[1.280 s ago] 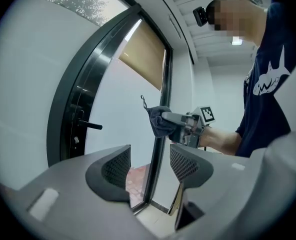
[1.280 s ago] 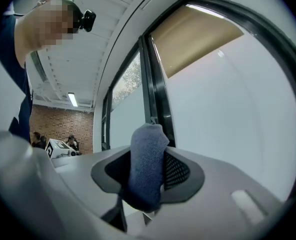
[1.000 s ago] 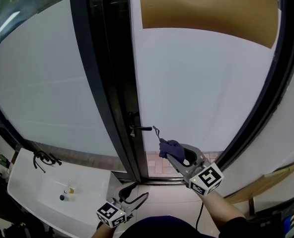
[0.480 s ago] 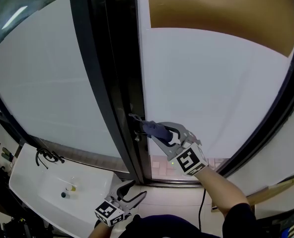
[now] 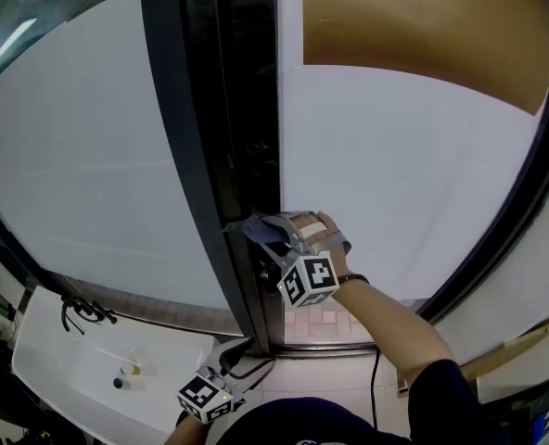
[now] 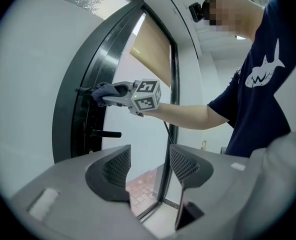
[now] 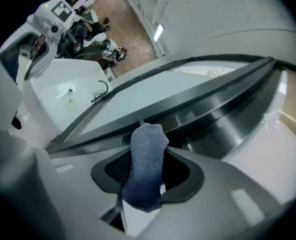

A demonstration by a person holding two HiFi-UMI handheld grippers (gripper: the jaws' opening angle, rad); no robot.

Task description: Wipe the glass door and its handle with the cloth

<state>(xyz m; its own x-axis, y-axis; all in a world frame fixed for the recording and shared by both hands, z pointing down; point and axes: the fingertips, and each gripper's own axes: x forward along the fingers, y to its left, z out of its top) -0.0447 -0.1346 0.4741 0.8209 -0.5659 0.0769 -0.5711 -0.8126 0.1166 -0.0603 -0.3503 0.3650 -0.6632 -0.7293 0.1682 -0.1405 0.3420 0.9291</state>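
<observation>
Two claws at frosted glass door [image 5: 395, 174]: right claw [image 5: 271, 233] around cloth [image 7: 146, 166], perhaps on frame [image 5: 205, 156]; left claw [image 6: 149, 171] wide.

Soft, even daylight is pouring through the frosted glass door [image 5: 395, 184], washing its panes out to a flat, near-white glow while the dark door frame [image 5: 210, 156] is standing against it almost in silhouette, with hardly a hard shadow falling anywhere. All three lenses are bending straight lines into curves, and the two gripper views are fading to black at their corners. In the right gripper view the cloth [image 7: 145, 166] is sitting so close to the lens that it is going slightly soft, and a strip light [image 7: 158, 32] is glaring as a small bright bar.
</observation>
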